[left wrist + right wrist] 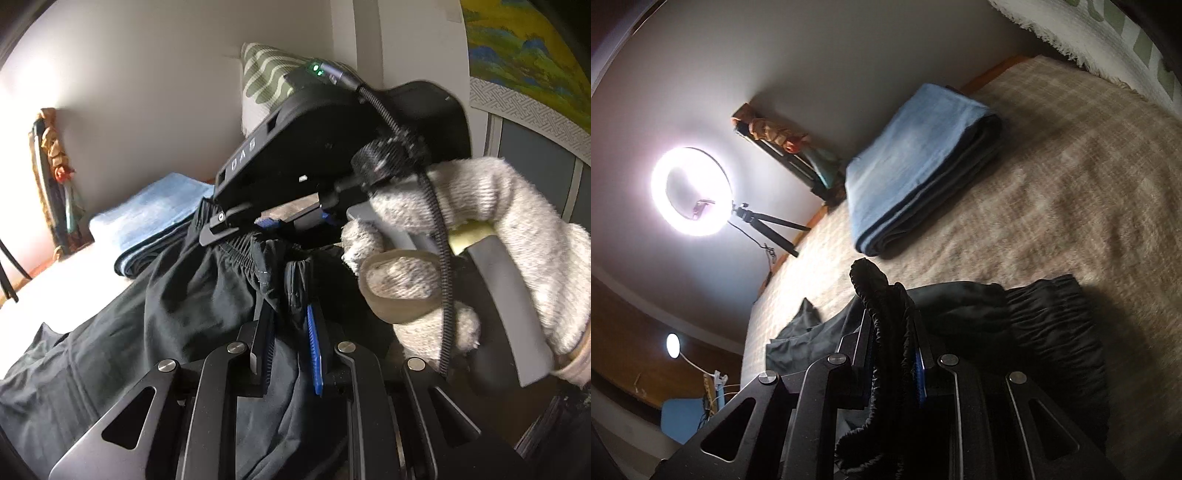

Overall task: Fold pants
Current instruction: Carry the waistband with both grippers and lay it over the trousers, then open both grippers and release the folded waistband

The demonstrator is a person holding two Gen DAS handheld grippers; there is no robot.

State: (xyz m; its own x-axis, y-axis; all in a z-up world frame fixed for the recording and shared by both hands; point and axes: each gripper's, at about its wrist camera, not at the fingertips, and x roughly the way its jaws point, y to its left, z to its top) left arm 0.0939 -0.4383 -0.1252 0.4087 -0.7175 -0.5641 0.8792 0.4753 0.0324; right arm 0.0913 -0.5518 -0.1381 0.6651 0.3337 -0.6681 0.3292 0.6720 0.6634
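Pants (177, 295): one pair, black, thin woven cloth with a gathered elastic waistband. They lie on the bed (1071, 177), waist end lifted by both grippers, legs trailing away across the bedspread.

Left gripper (291, 314): fingers nearly together, pinching a bunched bit of waistband. Cloth fills the narrow gap between the pads.

Right gripper (892, 332): likewise nearly closed, clamped on a rope-like roll of the elastic waistband, which stands up above the fingertips and hangs down below them. In the left wrist view this gripper sits just beyond the left one, held by a gloved hand (480, 243). The two grips are close together on the same edge.

Handling, judged:
- Light and fully limp; no stiffness to hold a crease, so a fold will need laying flat and smoothing.
- Surface looks slick, likely to slide over the rough bedspread without dragging.
- Waistband is the thickest, grippiest part, so a sound place to hold. Thin leg cloth may slip from the pads.
- Not fragile.
- Grips this close let the middle sag; wider spacing at the waist corners would spread it better.

Counts:
- pants: one
- grippers: two
- gloved hands in view: one
- folded blue towel (916, 166): one, well apart from the pants
- ring light (690, 192): one
- striped pillow (266, 74): one
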